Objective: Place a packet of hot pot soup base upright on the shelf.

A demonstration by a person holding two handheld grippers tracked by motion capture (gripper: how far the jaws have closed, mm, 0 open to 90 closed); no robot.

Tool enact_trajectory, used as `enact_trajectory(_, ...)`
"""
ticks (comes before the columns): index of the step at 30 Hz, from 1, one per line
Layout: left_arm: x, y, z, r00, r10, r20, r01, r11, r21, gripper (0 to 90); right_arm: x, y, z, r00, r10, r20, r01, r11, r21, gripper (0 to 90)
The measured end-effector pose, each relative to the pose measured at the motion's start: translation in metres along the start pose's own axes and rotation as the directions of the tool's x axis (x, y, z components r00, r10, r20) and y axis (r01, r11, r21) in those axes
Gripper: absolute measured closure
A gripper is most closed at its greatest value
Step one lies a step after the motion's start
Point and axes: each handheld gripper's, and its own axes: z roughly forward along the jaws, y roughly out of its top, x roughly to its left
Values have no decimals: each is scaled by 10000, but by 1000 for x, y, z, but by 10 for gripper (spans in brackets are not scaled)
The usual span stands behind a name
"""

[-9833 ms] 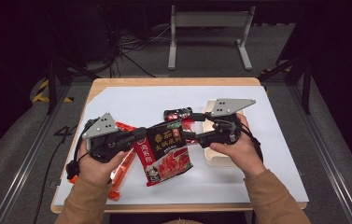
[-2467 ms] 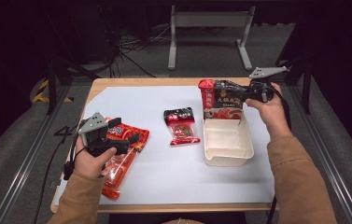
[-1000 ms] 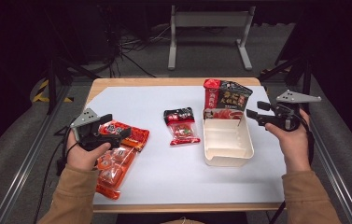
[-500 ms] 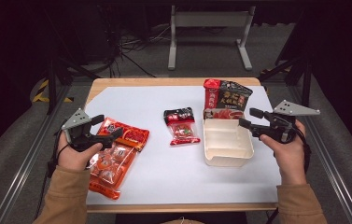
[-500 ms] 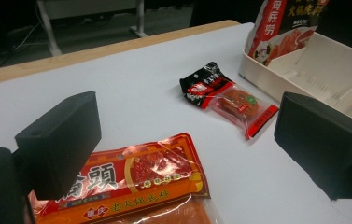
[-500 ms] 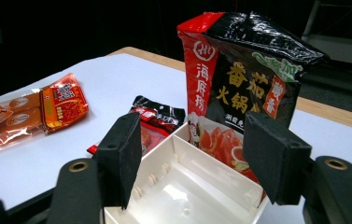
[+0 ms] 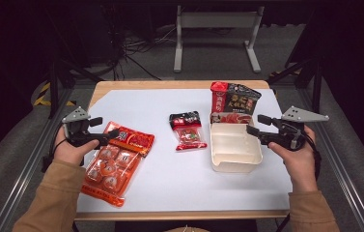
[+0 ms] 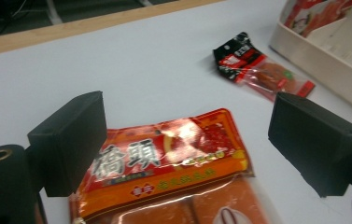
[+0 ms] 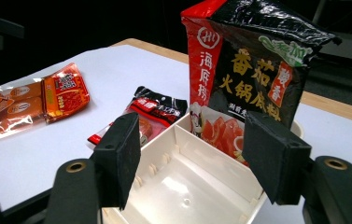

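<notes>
An orange snack pack (image 7: 114, 164) lies flat at the table's left. My left gripper (image 7: 103, 127) is at its top end. In the left gripper view the gripper (image 8: 187, 144) is open; its jaws have just been closing a little and straddle the pack's printed header (image 8: 169, 158) without pressing on it. A black-and-red pouch (image 7: 233, 100) stands upright in the far compartment of the white tray (image 7: 235, 164). My right gripper (image 7: 259, 124) hovers open at the tray's right side. Its own view shows it (image 9: 192, 154) over the tray's bare compartment (image 9: 183, 191), facing the pouch (image 9: 248, 70).
A small red-and-black packet (image 7: 187, 130) lies flat between the snack pack and the tray, also in the left gripper view (image 8: 257, 70) and the right gripper view (image 9: 157, 109). The white mat (image 7: 170, 179) covers the wooden table; metal rails run along both sides.
My left gripper has shifted left along the snack pack's top end. The right gripper, having let go of the pouch in the tray, has drawn back slightly toward me beside the tray.
</notes>
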Motion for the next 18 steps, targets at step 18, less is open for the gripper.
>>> enact_trajectory(18, 55, -2, 25, 9960, -799, -391, 819, 9952, 541, 158, -1, -5, 6, 9977, 129, -666, -132, 9999, -33, 394)
